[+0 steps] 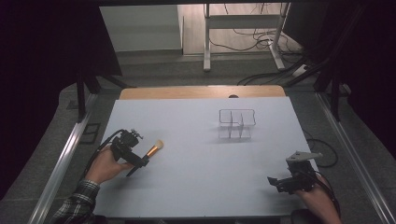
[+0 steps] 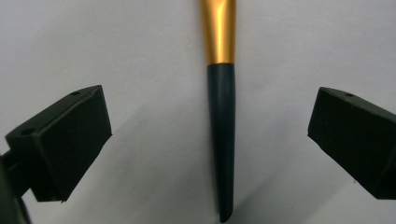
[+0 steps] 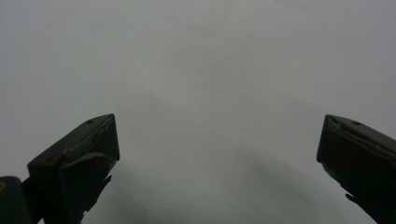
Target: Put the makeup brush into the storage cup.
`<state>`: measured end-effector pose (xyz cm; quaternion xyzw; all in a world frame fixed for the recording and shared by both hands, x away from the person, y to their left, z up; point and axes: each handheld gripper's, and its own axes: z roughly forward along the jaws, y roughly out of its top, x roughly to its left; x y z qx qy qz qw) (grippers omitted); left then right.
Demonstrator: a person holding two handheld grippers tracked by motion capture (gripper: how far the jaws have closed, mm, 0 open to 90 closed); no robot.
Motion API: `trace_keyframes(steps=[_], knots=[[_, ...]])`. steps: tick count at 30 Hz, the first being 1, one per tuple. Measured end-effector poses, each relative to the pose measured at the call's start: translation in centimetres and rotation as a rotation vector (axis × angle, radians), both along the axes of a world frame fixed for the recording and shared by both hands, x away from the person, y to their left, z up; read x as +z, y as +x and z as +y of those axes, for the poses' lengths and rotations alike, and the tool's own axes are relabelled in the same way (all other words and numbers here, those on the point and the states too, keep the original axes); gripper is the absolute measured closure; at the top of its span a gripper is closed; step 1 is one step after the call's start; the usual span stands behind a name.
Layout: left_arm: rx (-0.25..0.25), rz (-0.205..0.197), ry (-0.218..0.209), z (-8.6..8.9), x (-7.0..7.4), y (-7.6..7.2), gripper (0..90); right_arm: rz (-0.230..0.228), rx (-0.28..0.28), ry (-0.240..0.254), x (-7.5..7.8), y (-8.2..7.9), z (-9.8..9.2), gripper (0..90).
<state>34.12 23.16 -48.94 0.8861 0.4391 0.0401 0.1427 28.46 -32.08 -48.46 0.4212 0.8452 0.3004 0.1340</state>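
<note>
A makeup brush (image 1: 152,151) with a dark handle, gold ferrule and pale bristles lies flat on the white table (image 1: 196,140) at the near left. My left gripper (image 1: 139,163) is open at its handle end. In the left gripper view the dark handle (image 2: 221,140) runs up the middle between the two spread jaws, touching neither, and my left gripper (image 2: 210,112) is low over the table. My right gripper (image 1: 275,182) rests at the near right, open over bare table, with nothing between the jaws of my right gripper (image 3: 217,135).
A clear divided organizer (image 1: 237,122) stands on the table's far right half. A wooden strip (image 1: 201,92) borders the far edge. Metal rails (image 1: 65,154) run along both sides. Desk legs and cables (image 1: 261,42) lie on the floor beyond.
</note>
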Motion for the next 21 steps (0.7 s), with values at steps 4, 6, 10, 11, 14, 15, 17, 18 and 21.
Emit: trace_keyframes(steps=[4, 6, 10, 11, 14, 15, 17, 18, 21], knots=[[-0.011, 0.005, 0.013, -0.7, 0.0, 0.4, 0.1, 0.001, 0.001, 0.002, 0.0, 0.0, 0.0, 0.0], [-0.016, 0.005, 0.017, -1.0, 0.0, 0.6, 0.1, 0.001, 0.000, 0.003, 0.0, 0.0, 0.0, 0.0], [-0.022, 0.007, 0.021, -1.4, 0.0, 1.1, 0.3, 0.000, -0.004, 0.012, 0.0, 0.0, 0.0, 0.0], [-0.017, 0.007, 0.020, -1.5, -0.1, 1.1, 0.3, 0.000, -0.003, 0.013, 0.0, 0.0, 0.0, 0.0], [-0.019, 0.011, 0.022, -1.5, -0.5, 1.2, 0.4, 0.000, -0.004, 0.014, 0.0, 0.0, 0.0, 0.0], [-0.013, 0.011, 0.019, -1.6, -0.6, 1.2, 0.4, 0.000, -0.004, 0.014, 0.0, 0.0, 0.0, 0.0], [-0.013, 0.012, 0.017, -1.5, -0.9, 1.2, 0.5, 0.004, -0.006, 0.015, 0.0, 0.0, 0.0, 0.0], [-0.012, 0.013, 0.014, -1.5, -1.0, 1.3, 0.5, 0.004, -0.006, 0.013, 0.0, 0.0, 0.0, 0.0], [-0.012, 0.017, 0.011, -1.5, -1.4, 1.3, 0.6, 0.005, -0.004, 0.012, -0.1, 0.0, 0.0, 0.0]])
